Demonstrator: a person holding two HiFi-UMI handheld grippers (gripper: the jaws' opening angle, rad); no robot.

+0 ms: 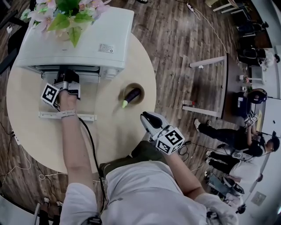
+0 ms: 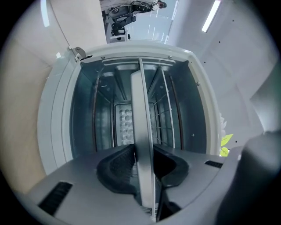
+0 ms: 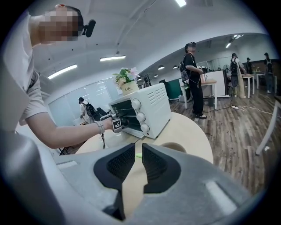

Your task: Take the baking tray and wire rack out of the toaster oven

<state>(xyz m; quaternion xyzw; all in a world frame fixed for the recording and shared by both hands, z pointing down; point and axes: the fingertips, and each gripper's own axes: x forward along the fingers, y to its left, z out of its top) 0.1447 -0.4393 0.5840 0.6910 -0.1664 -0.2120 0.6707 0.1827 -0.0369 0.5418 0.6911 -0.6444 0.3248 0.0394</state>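
Baking tray pinched at its front rim by the left gripper [image 1: 69, 78] at the mouth of the toaster oven [image 1: 79, 39]; nothing withdrawn yet.

The baking tray [image 2: 141, 132] is seen edge-on between the left pads, which are pressed on its thin lip. It is still seated inside the cavity, with the wire rack [image 2: 166, 118] just beside it on the side rails. The right gripper [image 3: 137, 154] is held well apart over the near edge of the table [image 1: 30, 140], its jaws nearly together with a narrow slit left and nothing in it. Risks judged from here: only the rim is gripped, and one-handed, so the tray may droop or slip from the pads once clear of the rails. If it binds, the unbraced oven may be dragged forward and the flowers [image 1: 66, 13] on top upset. The rack may also be snagged and pulled askew.
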